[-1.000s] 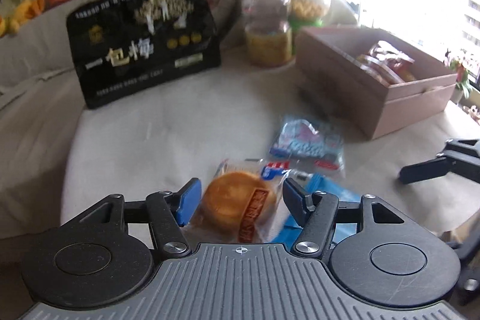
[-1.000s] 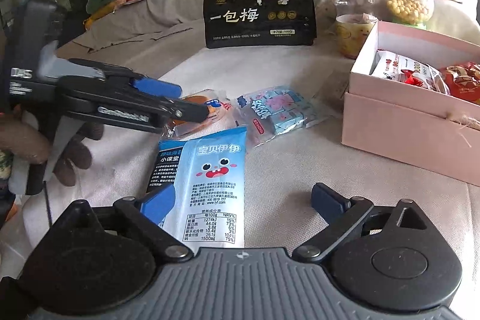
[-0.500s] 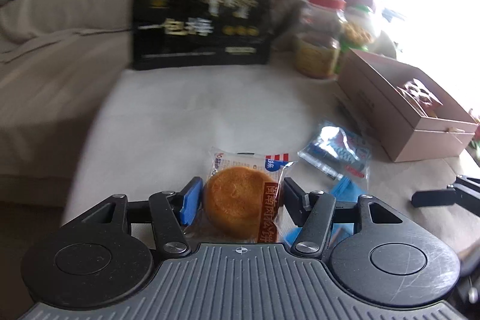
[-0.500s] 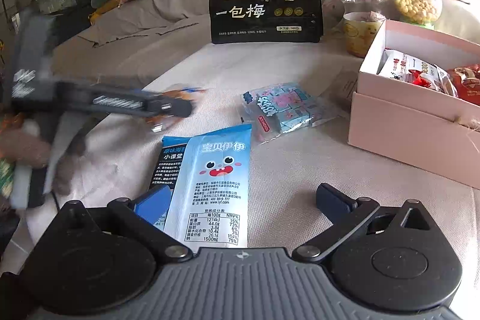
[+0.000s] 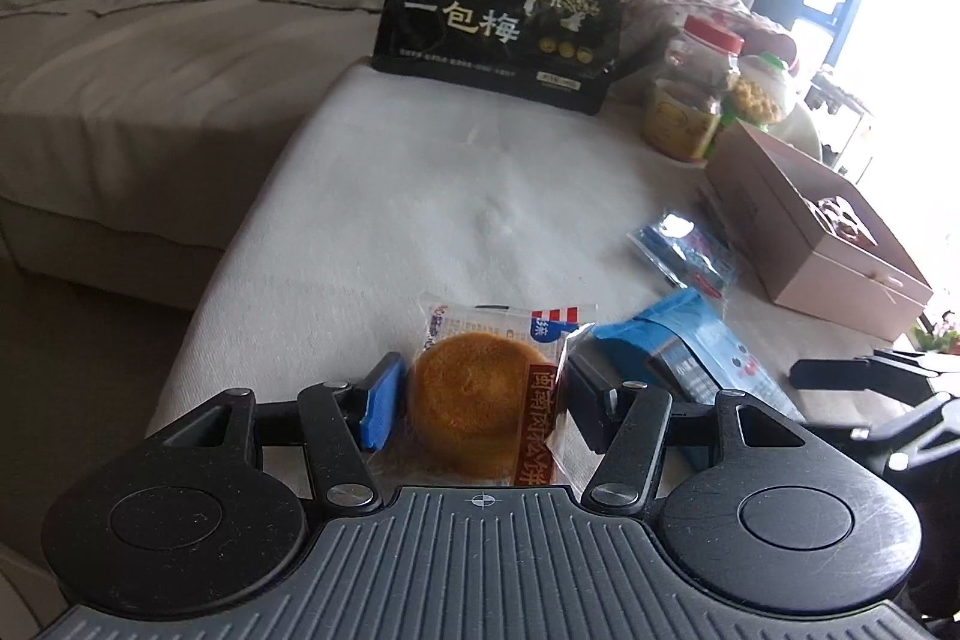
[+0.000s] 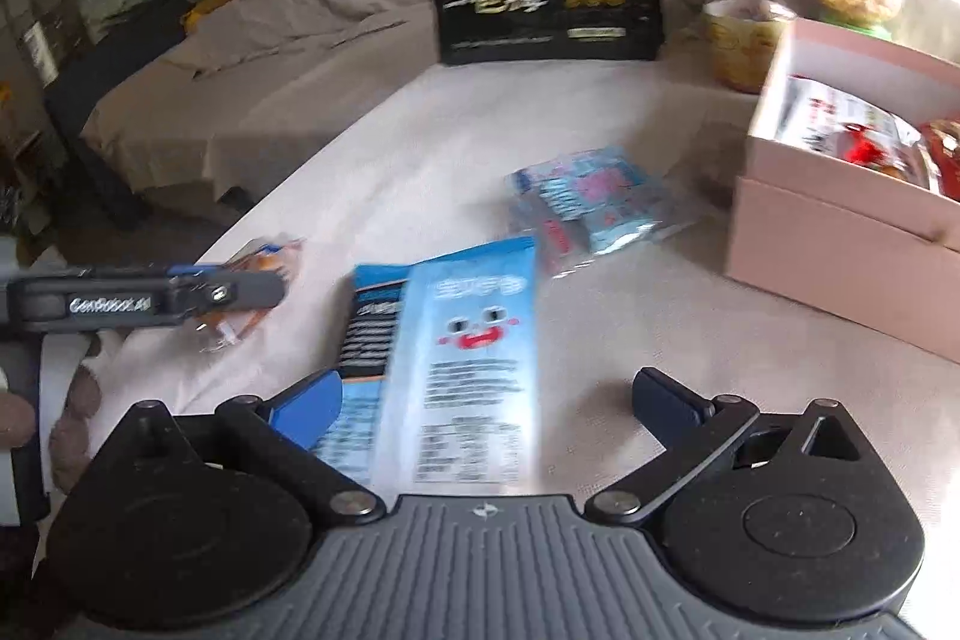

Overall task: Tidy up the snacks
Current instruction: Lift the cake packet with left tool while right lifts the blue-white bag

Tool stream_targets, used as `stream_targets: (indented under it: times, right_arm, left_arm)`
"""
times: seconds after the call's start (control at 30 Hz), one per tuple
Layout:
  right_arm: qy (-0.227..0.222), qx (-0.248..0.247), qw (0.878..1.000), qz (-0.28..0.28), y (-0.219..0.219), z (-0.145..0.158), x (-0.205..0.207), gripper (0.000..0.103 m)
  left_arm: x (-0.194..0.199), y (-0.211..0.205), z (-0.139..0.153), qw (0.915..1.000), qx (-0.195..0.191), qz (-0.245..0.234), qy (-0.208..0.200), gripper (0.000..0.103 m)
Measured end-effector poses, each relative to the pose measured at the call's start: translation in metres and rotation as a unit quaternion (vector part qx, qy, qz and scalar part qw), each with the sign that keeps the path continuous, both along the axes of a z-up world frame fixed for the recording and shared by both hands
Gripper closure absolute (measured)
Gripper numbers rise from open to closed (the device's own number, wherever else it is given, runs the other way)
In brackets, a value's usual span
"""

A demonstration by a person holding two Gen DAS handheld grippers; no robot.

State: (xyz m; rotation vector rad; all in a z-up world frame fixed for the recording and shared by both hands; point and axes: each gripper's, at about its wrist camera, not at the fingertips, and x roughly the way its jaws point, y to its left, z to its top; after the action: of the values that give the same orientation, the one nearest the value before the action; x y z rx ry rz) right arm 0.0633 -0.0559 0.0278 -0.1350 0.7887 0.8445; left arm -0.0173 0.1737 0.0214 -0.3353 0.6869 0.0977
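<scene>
I have the left gripper [image 5: 477,400] pinching the wrapped round cake [image 5: 474,409] at lower centre, jaws closed on its sides. Next I judge it goes to the pink box [image 5: 840,244] at right. The right gripper [image 6: 483,400] hangs spread over the blue packet [image 6: 462,340].
</scene>
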Motion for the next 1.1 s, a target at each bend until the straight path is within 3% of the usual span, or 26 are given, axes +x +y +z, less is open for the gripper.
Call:
stream_targets:
  times: [0.37,0.47,0.77,0.87,0.93,1.1]
  right_arm:
    - [-0.052,-0.063,0.993,0.082,0.050,0.001,-0.034,0.000]
    - [-0.064,-0.083,0.991,0.085,0.054,0.000,-0.037,0.000]
    - [-0.055,-0.068,0.995,0.053,0.056,0.000,-0.024,0.001]
    - [-0.064,-0.074,0.994,0.044,0.064,0.000,-0.023,0.006]
    - [-0.068,-0.077,0.993,0.054,0.066,0.004,-0.026,0.017]
    - [-0.075,-0.077,0.991,0.084,0.052,0.014,-0.039,0.021]
  left_arm:
    - [-0.007,0.003,-0.002,0.9996,-0.026,0.006,-0.005,0.040]
    - [-0.008,0.001,-0.001,0.9996,-0.026,0.007,-0.005,0.040]
    - [-0.007,-0.001,0.000,0.9995,-0.028,0.012,0.001,0.040]
    - [-0.009,-0.001,0.001,0.9993,-0.034,0.015,0.003,0.040]
    - [-0.011,-0.001,0.001,0.9992,-0.035,0.016,0.005,0.040]
    - [-0.016,-0.013,0.006,0.9997,-0.011,0.006,0.021,0.040]
